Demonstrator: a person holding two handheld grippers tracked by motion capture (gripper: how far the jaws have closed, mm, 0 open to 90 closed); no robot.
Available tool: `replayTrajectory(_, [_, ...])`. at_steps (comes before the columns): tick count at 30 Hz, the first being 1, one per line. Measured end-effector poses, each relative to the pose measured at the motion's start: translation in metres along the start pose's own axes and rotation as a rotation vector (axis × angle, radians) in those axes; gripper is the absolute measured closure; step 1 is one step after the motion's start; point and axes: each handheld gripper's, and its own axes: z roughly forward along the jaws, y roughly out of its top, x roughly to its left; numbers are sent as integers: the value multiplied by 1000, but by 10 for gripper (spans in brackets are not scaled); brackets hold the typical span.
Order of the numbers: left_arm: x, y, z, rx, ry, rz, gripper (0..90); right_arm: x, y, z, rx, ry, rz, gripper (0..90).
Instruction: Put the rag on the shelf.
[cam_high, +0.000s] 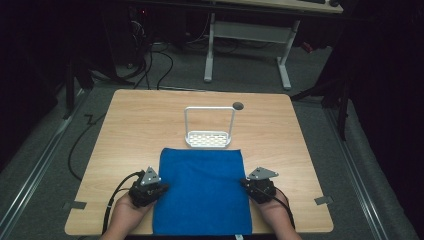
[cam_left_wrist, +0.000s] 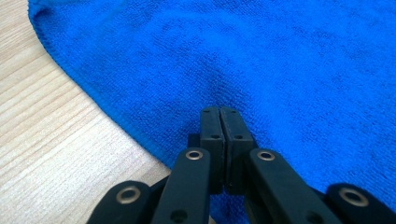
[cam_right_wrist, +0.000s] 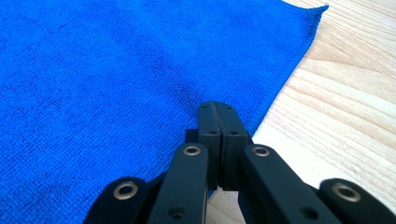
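1. Left gripper (cam_high: 161, 189): jaws pressed together, tips over the blue towel's (cam_high: 201, 190) left edge.
2. Right gripper (cam_high: 246, 183): jaws together at the towel's right edge.
3. White rack (cam_high: 209, 139) stands beyond both.

Looks like a lab or test room: dark grey carpet (cam_high: 45, 165), loose cables (cam_high: 150, 65) trailing across it, a white-legged desk (cam_high: 247, 30) behind the wooden counter (cam_high: 140, 120), tape markers (cam_high: 75, 205) on its edges.
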Motion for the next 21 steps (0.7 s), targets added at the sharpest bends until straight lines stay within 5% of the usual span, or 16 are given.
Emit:
replayTrajectory(5, [0,-1,-1,-7,-1,-7,881,0,1,0,4,0,-2,900])
replayTrajectory(8, [0,-2,-4,-31,30,-26,827,0,1,0,-4,4,11,896])
replayTrajectory(11, [6,-3,-11,-106,78,-109,755,-1,4,-9,-68,4,46,867])
replayTrajectory(21, [24,0,-6,-130,202,-161,601,-6,4,-6,-89,8,53,820])
